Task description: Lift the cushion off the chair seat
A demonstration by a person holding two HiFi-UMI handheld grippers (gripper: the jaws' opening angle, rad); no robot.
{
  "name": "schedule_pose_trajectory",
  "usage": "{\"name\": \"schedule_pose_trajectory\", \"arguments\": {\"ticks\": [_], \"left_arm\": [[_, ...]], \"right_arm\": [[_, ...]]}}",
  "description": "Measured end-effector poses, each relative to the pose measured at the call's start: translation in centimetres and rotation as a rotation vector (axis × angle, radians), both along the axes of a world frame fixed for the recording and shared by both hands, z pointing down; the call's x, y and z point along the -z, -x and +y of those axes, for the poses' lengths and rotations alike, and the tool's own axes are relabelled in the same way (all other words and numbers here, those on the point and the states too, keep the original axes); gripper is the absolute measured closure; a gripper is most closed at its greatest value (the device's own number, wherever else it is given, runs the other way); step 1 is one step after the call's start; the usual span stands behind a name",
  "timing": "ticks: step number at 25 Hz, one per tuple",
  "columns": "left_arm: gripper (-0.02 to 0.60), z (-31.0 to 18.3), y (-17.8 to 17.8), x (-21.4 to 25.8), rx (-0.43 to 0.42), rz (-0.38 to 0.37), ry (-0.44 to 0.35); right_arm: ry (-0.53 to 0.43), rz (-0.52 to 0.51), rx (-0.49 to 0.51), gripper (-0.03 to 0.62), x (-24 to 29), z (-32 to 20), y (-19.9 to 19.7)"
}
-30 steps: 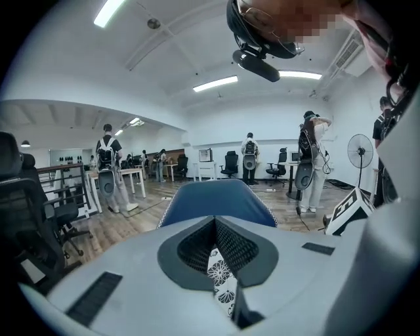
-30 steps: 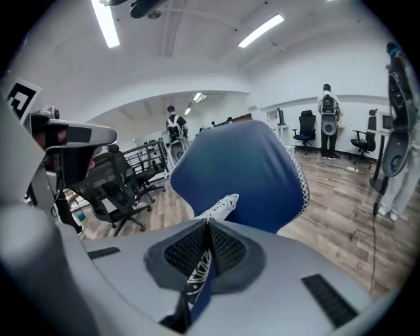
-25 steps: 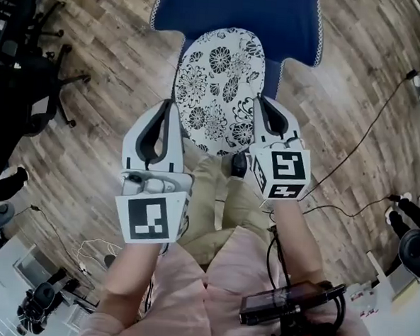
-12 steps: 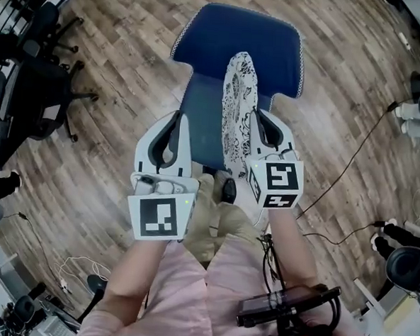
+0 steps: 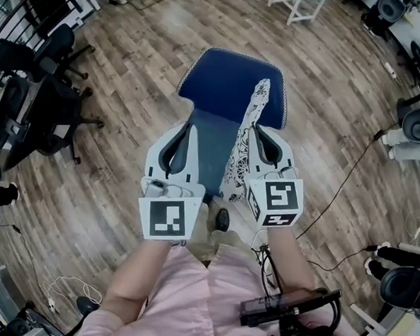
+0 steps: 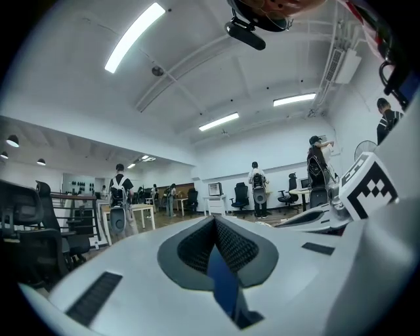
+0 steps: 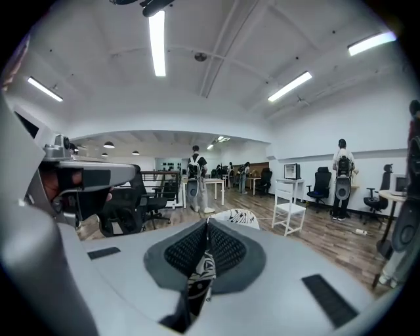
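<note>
The right tool point(image 5: 259, 131) pinches the cushion point(image 5: 252, 116), which hangs edge-on over the chair point(image 5: 222, 79); the left tool point(image 5: 187, 128) beside it is pressed together, empty.

Cushion point(image 5: 255, 106) stands on edge above the chair point(image 5: 226, 79) seat, between my 2 grippers: left gripper point(image 5: 187, 129) beside it, right gripper point(image 5: 259, 131) on its edge.

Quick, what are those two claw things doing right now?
Left gripper: closed, holding nothing.
Right gripper: closed on the edge of the patterned cushion.
</note>
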State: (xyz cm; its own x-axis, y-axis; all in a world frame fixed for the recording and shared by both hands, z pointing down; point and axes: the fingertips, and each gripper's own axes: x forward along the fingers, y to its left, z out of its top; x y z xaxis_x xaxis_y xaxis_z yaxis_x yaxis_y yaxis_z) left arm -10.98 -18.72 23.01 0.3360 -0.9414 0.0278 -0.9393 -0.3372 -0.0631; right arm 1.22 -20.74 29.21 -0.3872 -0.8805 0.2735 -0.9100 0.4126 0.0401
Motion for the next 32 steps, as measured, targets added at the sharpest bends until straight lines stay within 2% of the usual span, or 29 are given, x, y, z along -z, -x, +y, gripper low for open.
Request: {"name": "schedule_pose_trajectory", "arguments": {"ticks": [10, 19, 25, 32], "left_arm": [[0.571, 0.9, -1.5, 7.0, 0.012, -0.008, -0.133], [0.571, 1.0, -2.2, 11.4, 0.012, -0.005, -0.208], [0.571, 1.4, -2.5, 13.6, 0.002, -0.006, -0.267], [0.571, 1.5, -3.0, 14.8, -0.022, 0.026, -0.271]], "right_arm": [[-0.158, -0.004, 0.046, 0.588, 9.1, 0.6, -0.2], [-0.292, -0.02, 0.08, 0.588, 15.6, 1.6, 0.1], [-0.337, -0.014, 0.08, 0.588, 17.3, 2.2, 0.2], [-0.345, -0.002, 0.065, 0.588, 17.3, 1.9, -0.1]]}}
